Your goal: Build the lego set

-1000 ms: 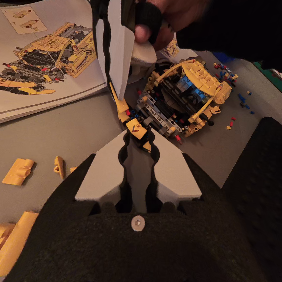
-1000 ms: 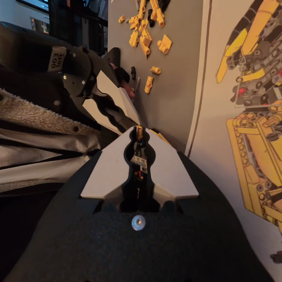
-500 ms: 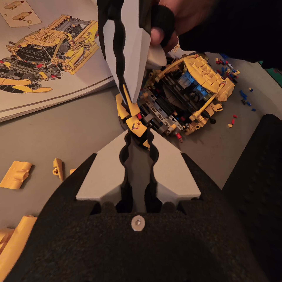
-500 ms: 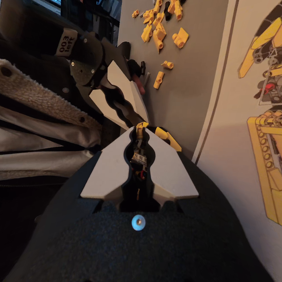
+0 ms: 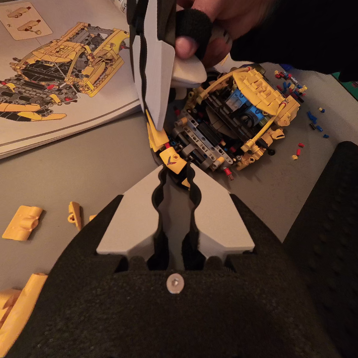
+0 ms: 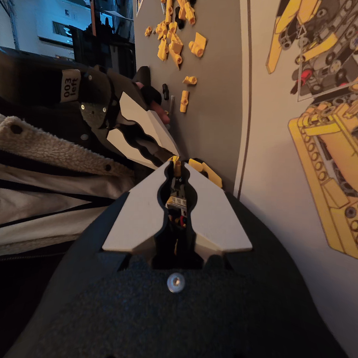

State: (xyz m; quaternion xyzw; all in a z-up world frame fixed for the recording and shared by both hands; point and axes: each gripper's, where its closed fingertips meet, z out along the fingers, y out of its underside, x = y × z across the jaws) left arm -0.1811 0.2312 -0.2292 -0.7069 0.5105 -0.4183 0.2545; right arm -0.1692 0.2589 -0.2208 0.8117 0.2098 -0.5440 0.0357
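The yellow and black lego car model lies on the grey table. My left gripper is nearly closed, its tips pinching the model's yellow nose piece with the emblem. My right gripper comes down from above, held by a hand. It is shut on a yellow side panel at the model's front corner. In the right wrist view my right gripper clamps a yellow part, with the model's inside showing between its jaws. The left gripper meets it from the left.
The open instruction booklet lies at the far left and also shows in the right wrist view. Loose yellow pieces lie at the near left, with more in a pile. Small red and blue pins are scattered beyond the model. The tips of both grippers are at nearly the same place.
The right gripper has shifted a little to the right along the model's front corner. Both grippers keep their hold, and the model has turned slightly.
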